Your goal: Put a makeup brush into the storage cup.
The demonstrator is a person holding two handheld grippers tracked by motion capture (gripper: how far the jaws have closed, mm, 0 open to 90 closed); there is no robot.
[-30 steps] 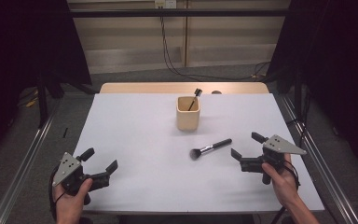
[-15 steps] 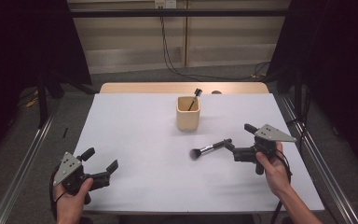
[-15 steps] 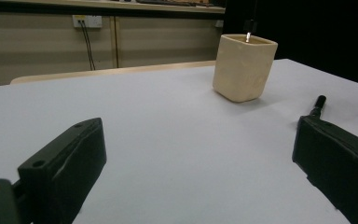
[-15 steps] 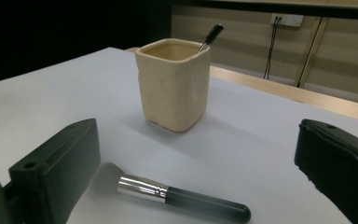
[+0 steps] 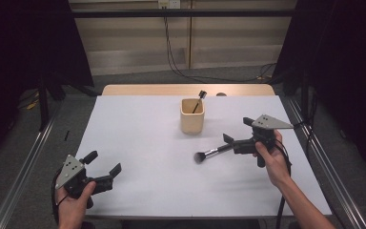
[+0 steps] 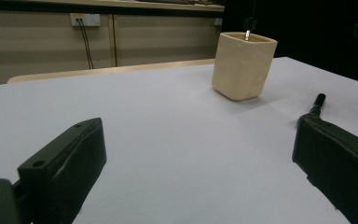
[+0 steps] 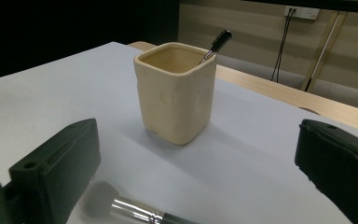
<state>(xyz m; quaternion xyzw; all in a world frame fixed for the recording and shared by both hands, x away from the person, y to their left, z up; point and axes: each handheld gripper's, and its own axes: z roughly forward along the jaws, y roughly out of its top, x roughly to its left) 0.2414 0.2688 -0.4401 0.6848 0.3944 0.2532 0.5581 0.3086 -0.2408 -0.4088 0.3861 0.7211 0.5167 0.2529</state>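
Work in hand: the right gripper (image 5: 236, 142) reaches for a makeup brush (image 5: 213, 152) lying flat on the white table (image 5: 138, 138); judging by the brush already standing in the cup (image 5: 192, 116), the loose one probably goes there too.

Brush, place: right of centre in the high view, just below and right of the cup; its dark bristle head points toward the lower left and its black handle runs up and right, between the right gripper's jaws. In the right gripper view the bristle head and silver ferrule (image 7: 137, 211) sit at the bottom edge.

Right gripper, jaws: wide apart on either side of the handle, not closed on it; whether either jaw touches it I cannot tell.

Left gripper (image 5: 104, 171), jaws: apart, holding nothing, resting low at the lower left of the high view, well away from the brush.

Cup: cream, square-sided, open top, upright; a thin dark brush (image 7: 216, 43) leans in its far corner.

Handling, weight: the brush is likely very light.

Handling, stiffness: handle and ferrule look rigid; the bristles are soft and would splay if pinched.

Handling, slip: the slim, smooth, round handle may roll or pivot between flat jaws.

Where to hold: across the handle near the ferrule, away from the bristles, so it tips upright without swinging.

Risk: knocking the cup or the brush leaning inside it.
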